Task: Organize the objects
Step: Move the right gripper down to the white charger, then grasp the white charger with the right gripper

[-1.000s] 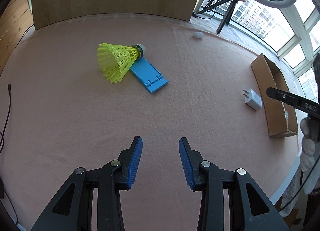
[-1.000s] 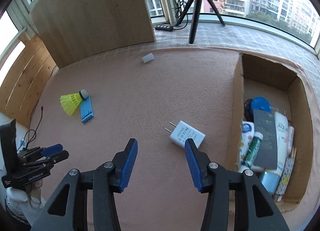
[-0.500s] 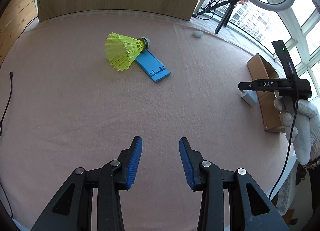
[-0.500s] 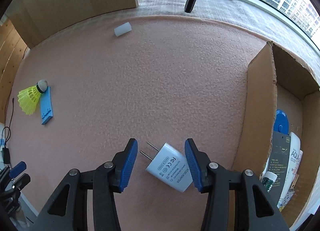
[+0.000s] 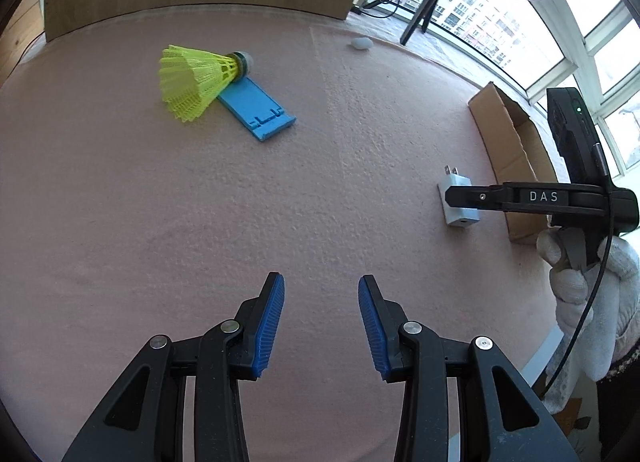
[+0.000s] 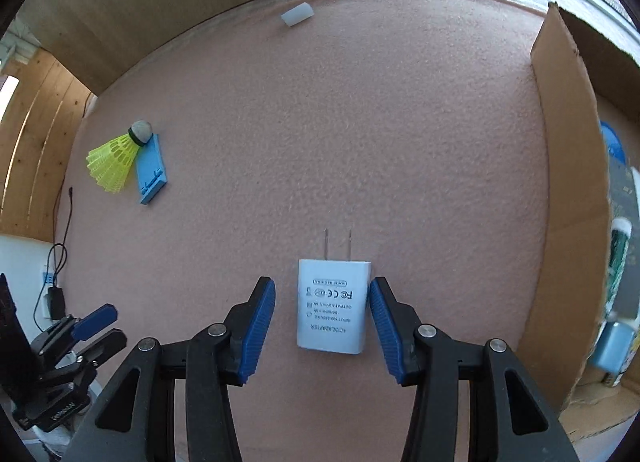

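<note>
Right gripper [image 6: 322, 314] spread wide around the white AC adapter [image 6: 332, 306], one blue pad on each side; right pad very close to the adapter's edge, left pad clearly apart from it. Adapter lying flat on the pink felt mat [image 6: 360, 142], label up, its two prongs pointing away from the gripper. Just to the right, the cardboard box [image 6: 568, 202] with bottles and tubes inside, only partly visible.

Left gripper [image 5: 321, 322] also spread wide, holding nothing, above bare mat, well apart from the other things.

Far on the mat — a yellow shuttlecock [image 5: 198, 80] on its side, its cork end resting on one end of a flat blue phone stand [image 5: 256, 110]. Near the mat's far edge, a small white cap-like piece [image 6: 297, 14] — too small for a better name.
</note>
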`<control>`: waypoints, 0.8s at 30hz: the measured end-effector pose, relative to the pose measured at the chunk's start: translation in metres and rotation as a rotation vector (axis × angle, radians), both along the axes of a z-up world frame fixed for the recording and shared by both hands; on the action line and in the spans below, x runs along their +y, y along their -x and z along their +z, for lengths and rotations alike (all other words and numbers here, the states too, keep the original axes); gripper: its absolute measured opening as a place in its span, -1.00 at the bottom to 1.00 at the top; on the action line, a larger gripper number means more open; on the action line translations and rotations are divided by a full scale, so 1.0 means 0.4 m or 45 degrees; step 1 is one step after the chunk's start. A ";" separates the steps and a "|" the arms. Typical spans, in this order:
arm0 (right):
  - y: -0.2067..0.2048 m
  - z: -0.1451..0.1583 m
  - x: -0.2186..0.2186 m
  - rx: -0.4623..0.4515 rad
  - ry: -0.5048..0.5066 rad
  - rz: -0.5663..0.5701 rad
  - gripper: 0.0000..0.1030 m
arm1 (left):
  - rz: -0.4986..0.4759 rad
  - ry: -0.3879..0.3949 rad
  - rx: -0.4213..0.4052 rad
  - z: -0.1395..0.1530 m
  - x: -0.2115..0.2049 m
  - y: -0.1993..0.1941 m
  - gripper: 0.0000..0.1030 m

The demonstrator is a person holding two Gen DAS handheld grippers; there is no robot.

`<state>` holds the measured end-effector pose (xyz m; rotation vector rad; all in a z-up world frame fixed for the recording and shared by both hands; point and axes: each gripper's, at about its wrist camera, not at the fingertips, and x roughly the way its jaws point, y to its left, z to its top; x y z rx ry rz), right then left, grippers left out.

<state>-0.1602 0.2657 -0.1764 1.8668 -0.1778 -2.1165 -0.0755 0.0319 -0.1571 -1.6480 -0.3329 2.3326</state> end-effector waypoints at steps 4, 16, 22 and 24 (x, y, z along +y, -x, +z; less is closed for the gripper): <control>-0.036 -0.014 0.013 -0.008 0.092 -0.048 -0.12 | -0.094 -0.006 0.017 0.001 0.076 0.008 -0.19; -0.057 -0.008 0.086 0.025 0.182 -0.206 -0.12 | -0.333 -0.013 0.061 0.006 0.303 0.094 -0.03; -0.053 -0.007 0.111 -0.003 0.283 -0.222 -0.15 | -0.387 -0.058 0.045 -0.002 0.350 0.130 -0.04; -0.047 -0.009 0.101 -0.004 0.280 -0.205 -0.18 | -0.400 -0.062 0.053 0.001 0.358 0.139 -0.04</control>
